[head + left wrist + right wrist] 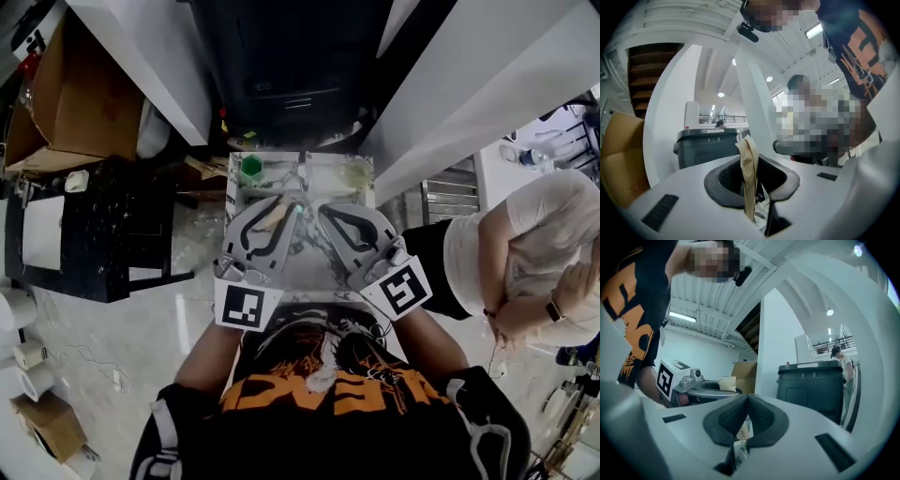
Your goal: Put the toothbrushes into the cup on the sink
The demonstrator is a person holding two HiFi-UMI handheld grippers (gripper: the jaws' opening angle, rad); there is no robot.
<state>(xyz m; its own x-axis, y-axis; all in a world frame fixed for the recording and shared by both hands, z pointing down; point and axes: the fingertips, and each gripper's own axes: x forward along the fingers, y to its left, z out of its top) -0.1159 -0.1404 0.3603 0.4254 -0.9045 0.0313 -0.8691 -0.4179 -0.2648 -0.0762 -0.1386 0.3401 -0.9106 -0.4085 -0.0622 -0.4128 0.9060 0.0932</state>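
Left tongs: closed partway onto a flat tan toothbrush. The dark pads press on both of its faces.
Toothbrush: it stands on edge between the left pads and reaches past their tips. It looks paper-sleeved. In the head view it shows as a tan strip at the nose of the left tongs.
Right tongs: pads pressed flat together with nothing between them.
Tongs to each other: side by side in the head view with noses angled inward. The right tongs sit just beside the left ones, with a narrow gap between the tips.
Marker cubes: one at the rear of each of the tongs, left and right.
Desk: a marbled white top directly under both tongs.
Green cup: upright on the desk ahead of the left tongs, beyond their tips and apart from the toothbrush.
Pale vessel: on the desk ahead of the right tongs. Too washed out to tell what it is.
Dark bin: well ahead of both tongs, also seen from the left gripper view.
Cardboard box: far out to the left of the left tongs.
Bystander: well off to the right of the right tongs, in a white top.
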